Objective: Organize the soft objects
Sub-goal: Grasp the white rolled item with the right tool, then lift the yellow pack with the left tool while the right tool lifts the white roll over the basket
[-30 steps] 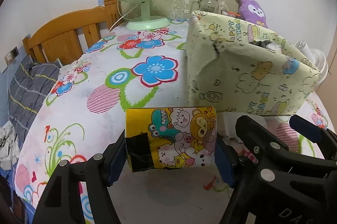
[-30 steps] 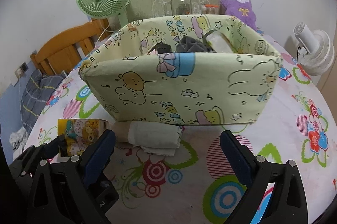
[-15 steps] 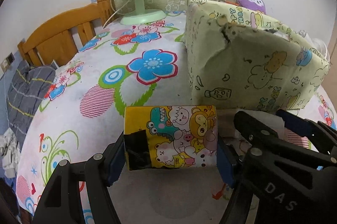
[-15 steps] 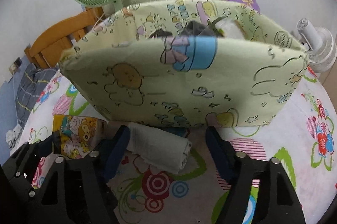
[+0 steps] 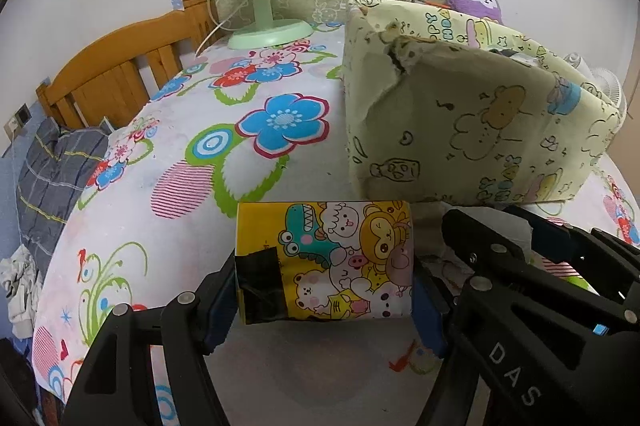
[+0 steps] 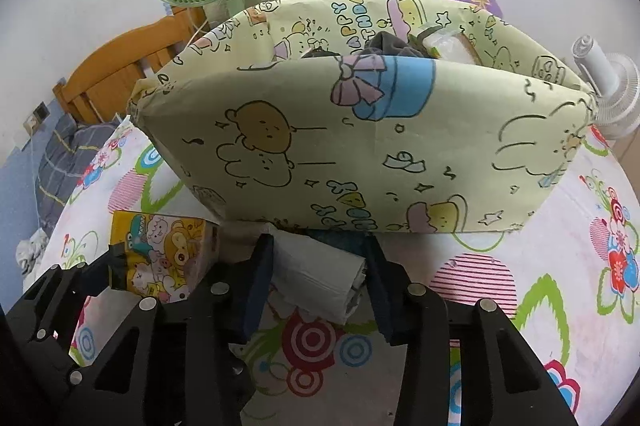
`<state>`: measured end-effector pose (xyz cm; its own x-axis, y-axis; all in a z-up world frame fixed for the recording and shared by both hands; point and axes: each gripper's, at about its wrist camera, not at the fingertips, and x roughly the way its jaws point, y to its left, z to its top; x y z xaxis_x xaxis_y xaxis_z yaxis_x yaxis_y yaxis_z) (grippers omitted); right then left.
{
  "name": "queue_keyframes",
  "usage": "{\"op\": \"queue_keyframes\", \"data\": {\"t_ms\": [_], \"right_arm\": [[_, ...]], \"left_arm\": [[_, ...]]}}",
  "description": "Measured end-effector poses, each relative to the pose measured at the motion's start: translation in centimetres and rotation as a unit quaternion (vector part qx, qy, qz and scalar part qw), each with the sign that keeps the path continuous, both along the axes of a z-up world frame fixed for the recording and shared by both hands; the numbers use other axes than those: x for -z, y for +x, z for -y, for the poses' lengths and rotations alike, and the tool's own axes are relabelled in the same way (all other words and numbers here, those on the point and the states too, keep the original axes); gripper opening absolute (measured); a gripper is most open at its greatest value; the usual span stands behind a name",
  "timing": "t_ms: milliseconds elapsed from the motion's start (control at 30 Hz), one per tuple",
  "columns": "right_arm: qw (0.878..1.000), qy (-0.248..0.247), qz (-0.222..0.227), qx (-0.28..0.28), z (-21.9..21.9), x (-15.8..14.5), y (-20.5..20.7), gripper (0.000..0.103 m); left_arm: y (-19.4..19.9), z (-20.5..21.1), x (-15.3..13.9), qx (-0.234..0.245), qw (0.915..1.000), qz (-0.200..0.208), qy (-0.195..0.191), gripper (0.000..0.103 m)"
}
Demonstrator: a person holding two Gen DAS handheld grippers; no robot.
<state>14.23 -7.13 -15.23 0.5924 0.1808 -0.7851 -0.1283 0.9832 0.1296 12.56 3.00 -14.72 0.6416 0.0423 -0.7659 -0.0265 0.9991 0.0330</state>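
Closing in over the last second, the right gripper [image 6: 318, 282] now has the grey roll [image 6: 320, 276] between its jaws, pads touching both ends, just before the bin [image 6: 360, 154]. Left wrist view: the left gripper [image 5: 324, 300] clamps the yellow pack [image 5: 324, 262], left of the bin [image 5: 460, 130].

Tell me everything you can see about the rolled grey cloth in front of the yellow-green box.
The rolled grey cloth is a soft, pale grey fabric roll with layered folds showing at its right end. It lies tilted on the flowered tablecloth, just in front of the fabric box. The right gripper straddles it; its jaws have just been closing and the blue pads now sit against both sides of it.
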Motion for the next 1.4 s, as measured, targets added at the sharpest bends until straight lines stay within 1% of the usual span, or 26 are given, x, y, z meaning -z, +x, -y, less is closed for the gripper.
{"op": "queue_keyframes", "data": {"t_ms": [200, 800, 1400], "right_arm": [[1.0, 0.003, 0.003, 0.007, 1.0, -0.4, -0.9, 0.047], [0.999, 0.012, 0.042, 0.027, 4.3, -3.4, -3.8, 0.047], [0.993, 0.014, 0.105, 0.042, 7.0, -8.5, -7.1, 0.047]], "left_arm": [[-0.8, 1.0, -0.3, 0.007, 0.9999, 0.001, -0.007, 0.075], [-3.2, 3.7, -3.1, 0.019, 0.999, 0.036, -0.017, 0.075], [-5.9, 6.0, -7.6, 0.034, 0.9947, 0.093, -0.029, 0.075]]}}
